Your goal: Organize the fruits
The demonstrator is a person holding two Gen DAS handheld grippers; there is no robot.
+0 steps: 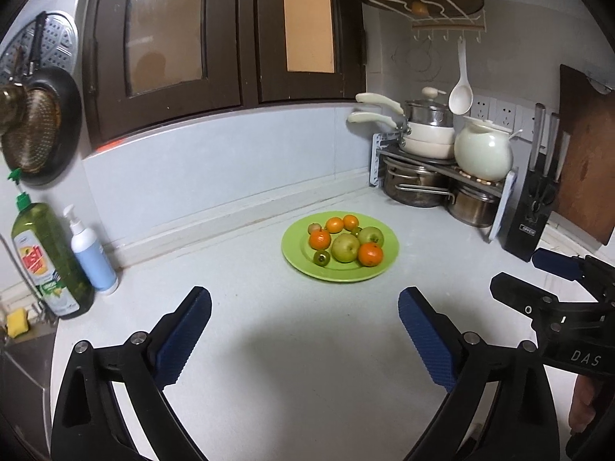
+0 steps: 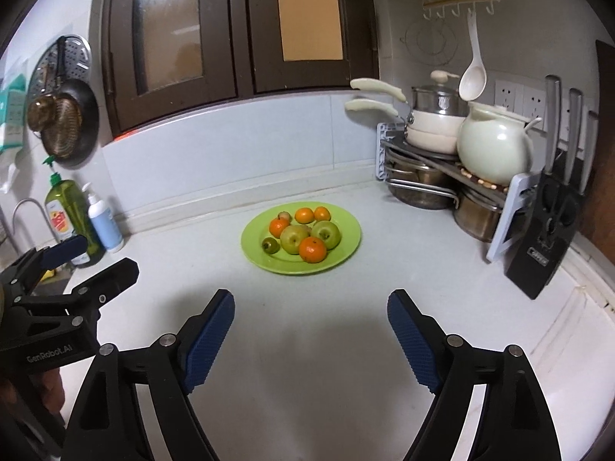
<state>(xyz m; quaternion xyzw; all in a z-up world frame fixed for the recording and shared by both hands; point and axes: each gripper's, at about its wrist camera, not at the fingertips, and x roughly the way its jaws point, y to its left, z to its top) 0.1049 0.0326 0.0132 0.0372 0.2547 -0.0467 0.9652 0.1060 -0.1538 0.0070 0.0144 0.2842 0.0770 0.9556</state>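
Observation:
A green plate (image 1: 296,257) (image 2: 346,242) sits on the white counter near the back wall. It holds two green apples (image 1: 345,247) (image 2: 294,239), several small oranges (image 1: 370,253) (image 2: 312,249) and a few small dark green and brownish fruits (image 1: 321,257) (image 2: 271,245). My left gripper (image 1: 305,330) is open and empty, above the counter short of the plate. My right gripper (image 2: 311,334) is open and empty too, also short of the plate. Each gripper shows at the edge of the other's view: the right gripper (image 1: 534,272) and the left gripper (image 2: 103,257).
A rack of pots with a white teapot (image 1: 482,151) (image 2: 494,148) stands at the back right, a black knife block (image 1: 528,223) (image 2: 546,238) beside it. Dish soap (image 1: 50,261) (image 2: 73,219) and a pump bottle (image 1: 94,253) stand left by the sink. Pans hang on the left wall.

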